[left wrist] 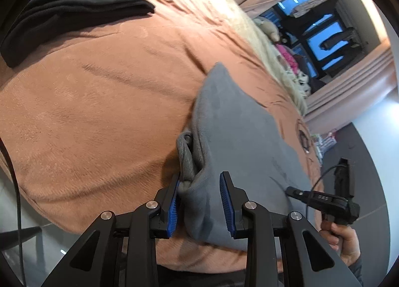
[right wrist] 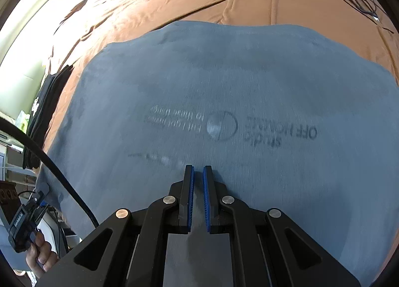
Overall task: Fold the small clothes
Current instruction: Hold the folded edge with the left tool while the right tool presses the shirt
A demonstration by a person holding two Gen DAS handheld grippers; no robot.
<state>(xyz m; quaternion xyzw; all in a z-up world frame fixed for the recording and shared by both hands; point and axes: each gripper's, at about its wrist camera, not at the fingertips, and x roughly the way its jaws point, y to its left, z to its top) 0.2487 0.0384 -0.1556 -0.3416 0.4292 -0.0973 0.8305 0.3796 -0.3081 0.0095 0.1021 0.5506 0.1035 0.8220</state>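
A: Where was the grey printed cotton T-shirt (right wrist: 224,102)?
B: Spread on the rust-brown fleece blanket (left wrist: 94,102), well apart from the folded black garment (left wrist: 62,7).
A: And the claws?
B: Left claw (left wrist: 199,202) apart, straddling the shirt's bunched edge; right claw (right wrist: 198,197) nearly together, pinching its hem.

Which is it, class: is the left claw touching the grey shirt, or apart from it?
Touching. In the left wrist view the left claw straddles the bunched edge of the grey shirt; its left blue finger pad presses against the fabric, while the right pad stands slightly off it.
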